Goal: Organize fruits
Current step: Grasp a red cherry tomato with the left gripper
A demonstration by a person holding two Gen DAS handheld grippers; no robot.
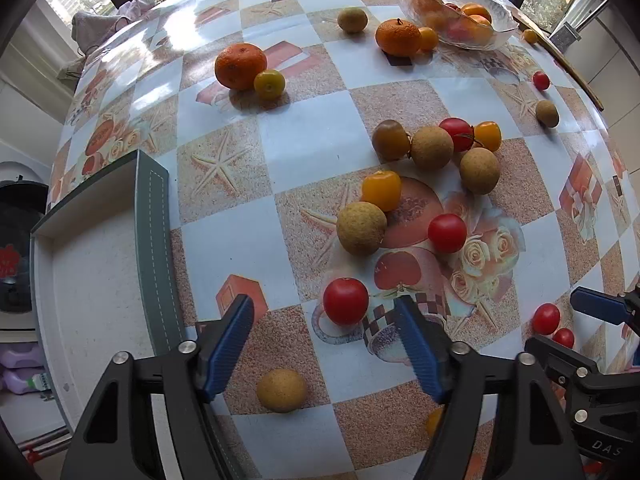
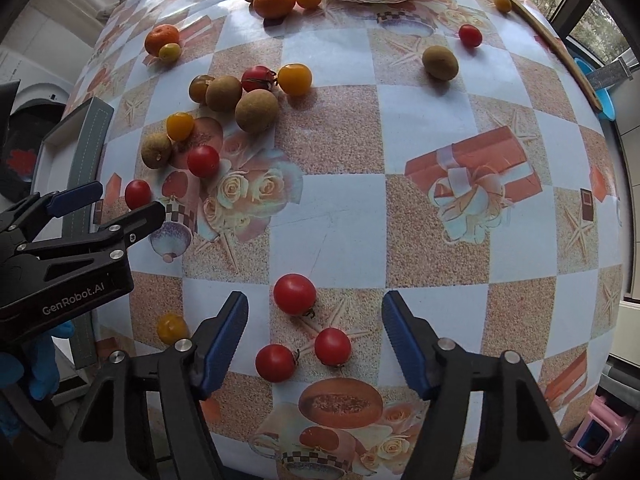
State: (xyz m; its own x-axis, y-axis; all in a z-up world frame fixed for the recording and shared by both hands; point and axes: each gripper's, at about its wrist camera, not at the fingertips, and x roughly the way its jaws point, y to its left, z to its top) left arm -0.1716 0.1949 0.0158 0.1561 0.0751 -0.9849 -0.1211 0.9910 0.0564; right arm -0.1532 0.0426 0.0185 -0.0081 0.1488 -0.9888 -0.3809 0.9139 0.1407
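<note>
A red cherry tomato (image 1: pixel 345 301) lies on the patterned tablecloth between the fingertips of my left gripper (image 1: pixel 323 303), closer to the right pad, and neither pad touches it. The jaws are open. In the right wrist view my right gripper (image 2: pixel 314 300) is also open, pointing down over three red cherry tomatoes. One tomato (image 2: pixel 295 294) sits between its tips, and two more (image 2: pixel 332 346) (image 2: pixel 275 363) lie further in between the fingers. No pad presses on any of them. A brown longan (image 1: pixel 282 390) lies under the left gripper.
A glass bowl (image 1: pixel 456 8) holding fruit stands at the far edge. A white box with a grey rim (image 1: pixel 154 240) sits at the table's left edge. Several longans, yellow and red tomatoes (image 1: pixel 447 233) and two oranges (image 1: pixel 240 66) are scattered across the middle. A blue-gloved hand (image 2: pixel 44 364) shows lower left.
</note>
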